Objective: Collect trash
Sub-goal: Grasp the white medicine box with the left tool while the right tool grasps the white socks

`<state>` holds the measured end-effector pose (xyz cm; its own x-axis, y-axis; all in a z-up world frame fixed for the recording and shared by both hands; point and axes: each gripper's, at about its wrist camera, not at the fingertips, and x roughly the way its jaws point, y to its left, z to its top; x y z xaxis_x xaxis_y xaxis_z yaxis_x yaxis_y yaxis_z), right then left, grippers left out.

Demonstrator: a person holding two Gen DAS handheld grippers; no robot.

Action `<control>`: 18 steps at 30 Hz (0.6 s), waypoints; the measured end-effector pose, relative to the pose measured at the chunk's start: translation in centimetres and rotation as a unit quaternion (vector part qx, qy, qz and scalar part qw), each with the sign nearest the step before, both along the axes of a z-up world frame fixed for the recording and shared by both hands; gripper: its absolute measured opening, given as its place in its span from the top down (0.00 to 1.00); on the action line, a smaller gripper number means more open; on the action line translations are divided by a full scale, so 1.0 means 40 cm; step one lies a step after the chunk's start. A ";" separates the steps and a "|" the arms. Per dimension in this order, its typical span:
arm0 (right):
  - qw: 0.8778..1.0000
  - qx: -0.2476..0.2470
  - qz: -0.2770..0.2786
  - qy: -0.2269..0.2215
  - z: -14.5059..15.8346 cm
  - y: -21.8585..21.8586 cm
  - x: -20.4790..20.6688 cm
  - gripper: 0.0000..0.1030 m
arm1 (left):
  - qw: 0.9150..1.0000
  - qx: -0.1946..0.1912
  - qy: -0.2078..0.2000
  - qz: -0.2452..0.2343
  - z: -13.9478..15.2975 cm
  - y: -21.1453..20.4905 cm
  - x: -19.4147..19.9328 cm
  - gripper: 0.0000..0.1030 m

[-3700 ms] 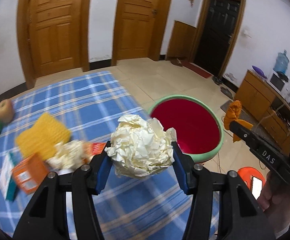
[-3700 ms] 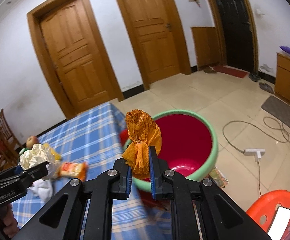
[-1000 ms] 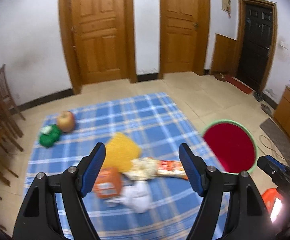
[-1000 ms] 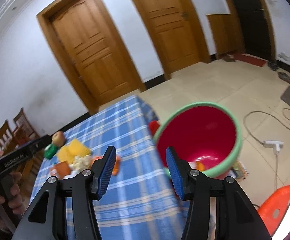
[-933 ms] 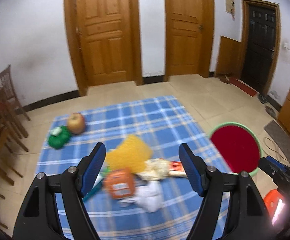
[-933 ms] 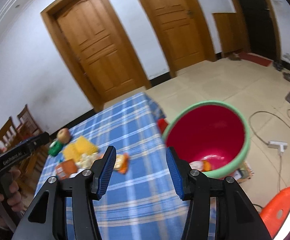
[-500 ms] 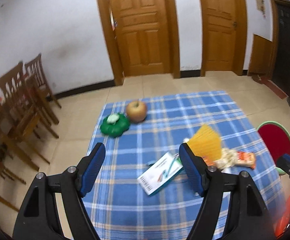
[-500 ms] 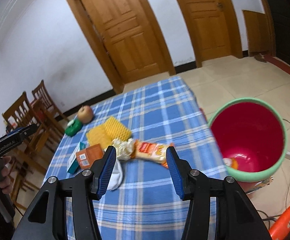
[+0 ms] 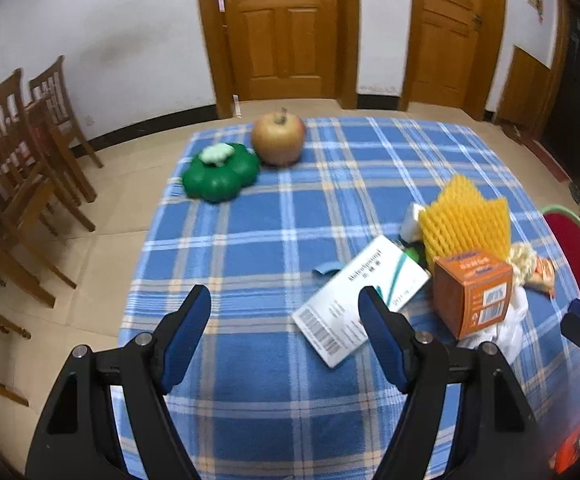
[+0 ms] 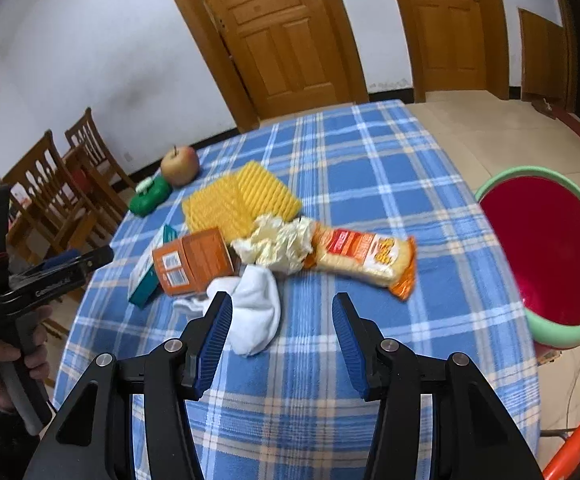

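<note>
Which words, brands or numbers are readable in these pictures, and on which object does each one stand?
"GenRobot.AI": side of the left gripper, seen from the right wrist.
White flat box: print and barcode blurred, unreadable.
Orange box: label and barcode too blurred.
Snack packet: brand print unreadable.

Apple [image 9: 278, 142] and lid [image 9: 221, 176] at the worktop's [image 9: 274, 360] far corner, boxes [image 10: 194, 266], foam net [image 10: 238, 200], wrapper [image 10: 363, 260] and sock [image 10: 256, 314] clustered mid-worktop, bin [image 10: 549, 240] beside its right edge.
</note>
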<state>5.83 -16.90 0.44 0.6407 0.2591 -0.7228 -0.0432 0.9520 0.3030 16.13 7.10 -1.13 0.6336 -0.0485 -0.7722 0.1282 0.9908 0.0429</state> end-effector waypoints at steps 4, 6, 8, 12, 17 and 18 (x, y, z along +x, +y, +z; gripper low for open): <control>1.000 -0.009 0.008 0.017 -0.029 0.029 0.009 0.48 | 0.999 -0.003 -0.005 -0.034 -0.015 -0.023 -0.005 0.27; 1.000 -0.010 0.014 0.024 -0.043 0.044 0.016 0.47 | 0.999 -0.006 -0.006 -0.048 -0.020 -0.032 -0.005 0.26; 0.999 -0.011 0.023 0.030 -0.055 0.060 0.025 0.47 | 0.998 -0.007 -0.005 -0.059 -0.027 -0.040 -0.003 0.26; 0.999 -0.016 0.034 0.036 -0.073 0.092 0.042 0.48 | 0.997 -0.012 0.007 -0.081 -0.042 -0.050 0.007 0.25; 0.998 -0.005 0.039 0.047 -0.099 0.109 0.061 0.52 | 0.995 0.003 0.015 -0.101 -0.067 -0.068 0.022 0.25; 0.998 -0.004 0.039 0.048 -0.103 0.109 0.063 0.60 | 0.995 0.003 0.017 -0.100 -0.073 -0.070 0.027 0.25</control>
